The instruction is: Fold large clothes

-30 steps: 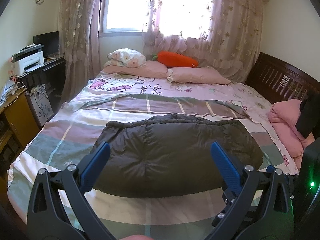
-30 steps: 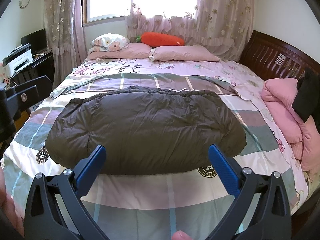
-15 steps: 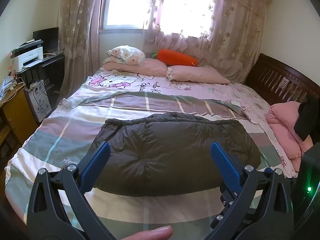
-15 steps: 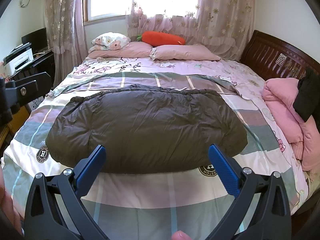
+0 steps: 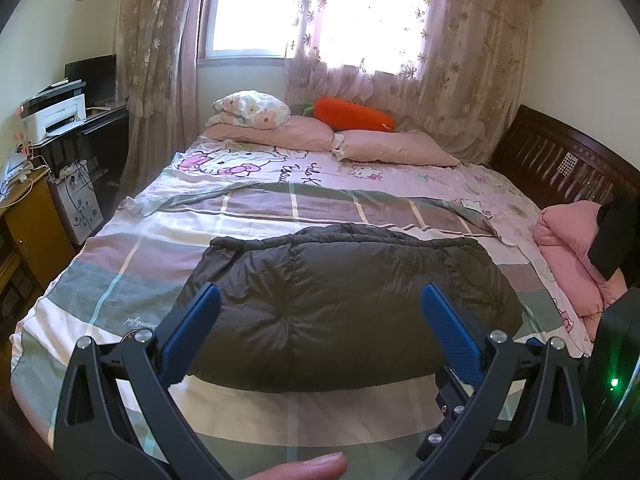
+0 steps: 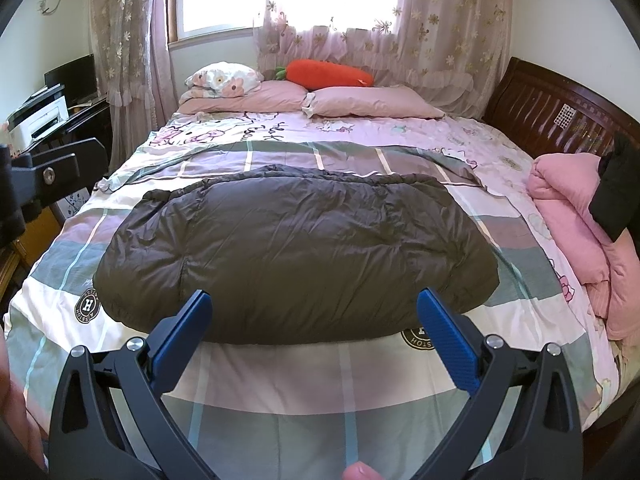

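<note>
Dark grey-brown quilted garment: the puffer jacket [image 6: 296,256] lies folded into a wide, rounded bundle across the middle of the bed, on the checked cover [image 6: 280,376].
Jacket edges: its near edge is a thick rounded fold facing me; its far edge is crumpled and slightly raised.
My left tongs [image 5: 320,300]: held above the near part of the bed, blue pads [image 5: 448,328] spread wide apart, nothing between them; no contact with the jacket.
My right tongs [image 6: 314,306]: likewise spread wide, gripping nothing, held clear of the jacket's near edge.
Relative position: my left tongs show at the left border of the right wrist view, beside the bed.
Checked cover: pink, green and white squares with round logo patches [image 6: 89,306] just beside the jacket's near corners.
Head of bed: two pink pillows [image 5: 394,148], a floral pillow [image 5: 252,106] and an orange carrot cushion [image 5: 354,114] under the curtained window [image 5: 320,12].
Right side: a folded pink quilt [image 6: 572,224] against the dark wooden bed frame [image 6: 560,108].
Left side: a white printer [image 5: 54,114] on a desk.
</note>
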